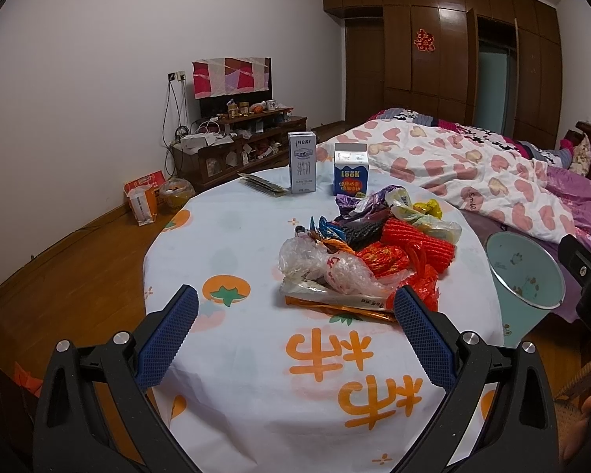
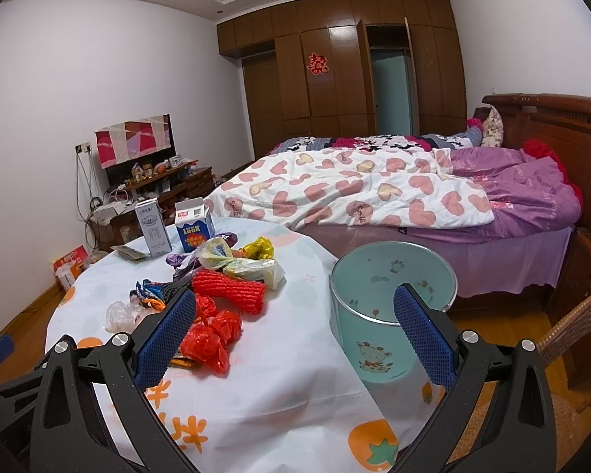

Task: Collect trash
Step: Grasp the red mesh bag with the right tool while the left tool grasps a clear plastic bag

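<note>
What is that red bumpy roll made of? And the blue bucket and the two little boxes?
The red bumpy roll looks like soft foam netting: ridged and matte. The blue bucket seems to be smooth plastic with a shiny, perhaps metal rim. The two little boxes look like printed drink cartons of coated paperboard, with folded tops.

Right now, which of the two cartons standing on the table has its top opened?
The shorter blue carton marked LOOK: its gable top is spread open. The taller grey-white milk carton beside it, on its left in the right wrist view, has a flat, closed top.
</note>
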Available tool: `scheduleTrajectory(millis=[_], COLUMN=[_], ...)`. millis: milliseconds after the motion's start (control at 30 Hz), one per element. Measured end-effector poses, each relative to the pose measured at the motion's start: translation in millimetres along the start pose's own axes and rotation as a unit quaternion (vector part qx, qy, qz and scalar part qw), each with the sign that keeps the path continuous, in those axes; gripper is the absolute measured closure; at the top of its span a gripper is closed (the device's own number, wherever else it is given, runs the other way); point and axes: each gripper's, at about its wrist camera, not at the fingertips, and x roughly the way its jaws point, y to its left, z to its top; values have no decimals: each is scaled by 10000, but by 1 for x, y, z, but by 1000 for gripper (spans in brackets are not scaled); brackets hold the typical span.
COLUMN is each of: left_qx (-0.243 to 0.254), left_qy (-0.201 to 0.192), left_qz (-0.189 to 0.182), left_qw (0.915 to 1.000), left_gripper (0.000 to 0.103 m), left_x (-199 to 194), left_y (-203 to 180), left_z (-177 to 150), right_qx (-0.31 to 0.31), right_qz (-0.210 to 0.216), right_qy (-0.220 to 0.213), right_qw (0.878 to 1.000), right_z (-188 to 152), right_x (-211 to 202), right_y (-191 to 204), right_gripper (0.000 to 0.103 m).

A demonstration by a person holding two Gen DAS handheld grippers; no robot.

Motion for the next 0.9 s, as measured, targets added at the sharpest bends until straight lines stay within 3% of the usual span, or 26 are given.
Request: scheduleTrajectory(millis=[167, 333, 467, 600, 733, 900], left_qx=[3, -34, -30, -63, -195, -53], left_qy=[43, 532, 735, 807, 935, 760], left_qz=[6, -26, -66, -41, -79, -91], left_qw=[10000, 9986, 9973, 9967, 9954, 9971], left_gripper=[6, 6, 6, 6, 6, 6], left_x=[8, 42, 68, 90, 108, 120], left_y=[3, 15, 26, 40, 52, 60], left_z=[-1, -8, -18, -24, -23, -17], right_qx=[-24, -27, -65, -146, -65, -5], right_qz=[11, -6, 328, 587, 956, 1402], right_qy=[3, 273, 544, 924, 1292, 1657], right_qw=[10000, 9996, 9980, 9939, 9870, 9762], right_z=[-2, -9, -19, -31, -39, -39], right_x=[3, 24, 45, 68, 93, 125], right_y=[0, -7, -9, -3, 8, 35], right_gripper=[4, 5, 7, 24, 25, 25])
